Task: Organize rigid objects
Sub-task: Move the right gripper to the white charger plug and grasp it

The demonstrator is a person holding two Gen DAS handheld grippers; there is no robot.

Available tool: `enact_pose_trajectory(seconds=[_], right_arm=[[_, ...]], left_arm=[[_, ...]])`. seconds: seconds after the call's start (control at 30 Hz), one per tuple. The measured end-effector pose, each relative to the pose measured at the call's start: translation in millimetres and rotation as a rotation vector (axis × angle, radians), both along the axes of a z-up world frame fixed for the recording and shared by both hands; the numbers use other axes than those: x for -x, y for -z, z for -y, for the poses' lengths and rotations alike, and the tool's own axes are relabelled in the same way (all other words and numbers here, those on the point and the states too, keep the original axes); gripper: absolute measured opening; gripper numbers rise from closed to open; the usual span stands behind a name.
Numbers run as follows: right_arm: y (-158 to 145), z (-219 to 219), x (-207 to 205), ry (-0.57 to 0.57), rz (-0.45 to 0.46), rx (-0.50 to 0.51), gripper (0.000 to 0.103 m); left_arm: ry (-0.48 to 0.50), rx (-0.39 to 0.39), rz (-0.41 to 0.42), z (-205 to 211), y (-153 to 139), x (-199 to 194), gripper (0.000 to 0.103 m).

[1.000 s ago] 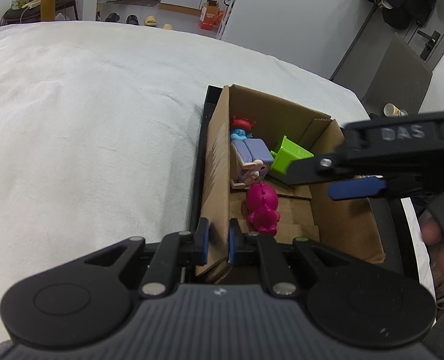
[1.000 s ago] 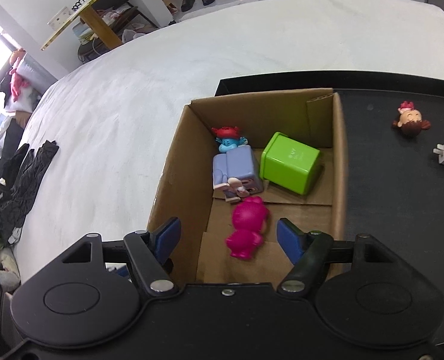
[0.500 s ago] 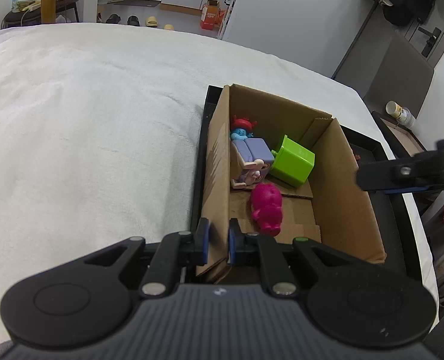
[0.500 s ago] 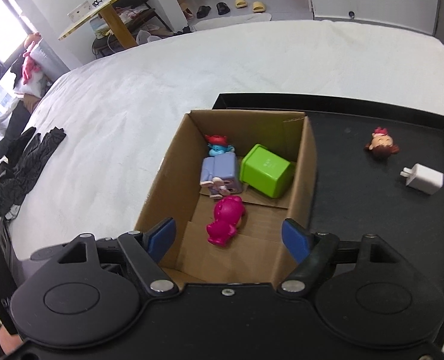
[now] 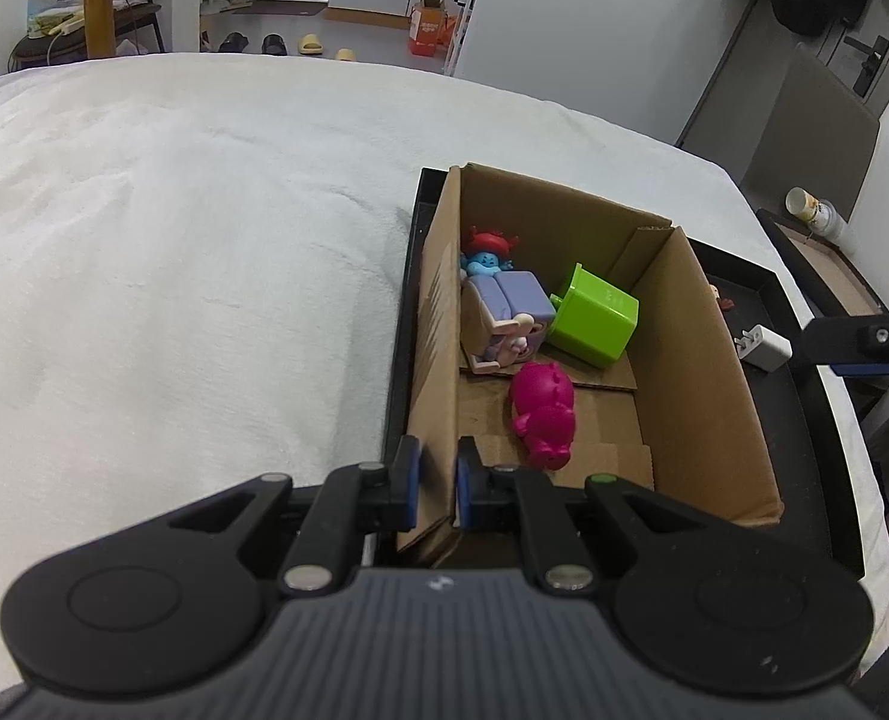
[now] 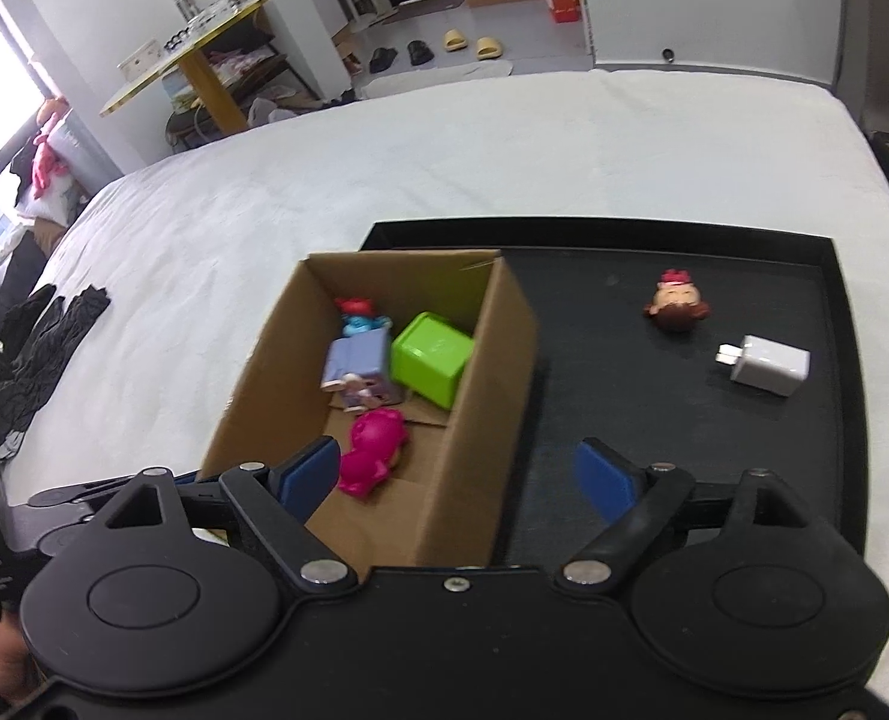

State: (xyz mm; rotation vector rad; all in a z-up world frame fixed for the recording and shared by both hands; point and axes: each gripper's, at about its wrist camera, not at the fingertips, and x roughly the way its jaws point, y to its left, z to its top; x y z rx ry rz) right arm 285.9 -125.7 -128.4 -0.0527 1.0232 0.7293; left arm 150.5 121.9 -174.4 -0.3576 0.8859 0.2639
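An open cardboard box [image 5: 702, 360] stands on the left part of a black tray [image 6: 744, 240]. Inside lie a pink pig toy [image 6: 372, 450], a green cube [image 6: 432, 357], a lilac block figure [image 6: 357, 366] and a blue figure with red hair [image 6: 357, 315]. My left gripper [image 5: 437, 483] is shut on the box's near left wall. Above the box's right wall my right gripper [image 6: 456, 477] hovers, its jaws opening with nothing held. A doll head with a red bow [image 6: 675, 306] and a white charger plug [image 6: 768, 365] lie on the tray's right half.
The tray rests on a white bed cover [image 5: 174, 270]. Black gloves [image 6: 36, 354] lie at the bed's left edge. A paper cup [image 5: 810, 210] stands on a side surface beyond the bed's right edge.
My right gripper drew back from over the box toward the right and rose a little, its jaws spreading wider. The left gripper and the toys in the box stayed put.
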Motion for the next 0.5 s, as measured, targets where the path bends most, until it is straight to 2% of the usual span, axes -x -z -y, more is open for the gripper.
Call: enact_pose_trajectory(seconds=[0.3, 0.5], right_arm=[[13, 32, -17, 0.058, 0.023, -0.022, 0.088], [34, 51, -29, 0.102, 0.034, -0.046, 0.088]], left_arm=[[-0.005, -0.019, -0.012, 5, -1, -2, 0.011], [-0.005, -0.04, -0.029, 9, -1, -6, 0.01]])
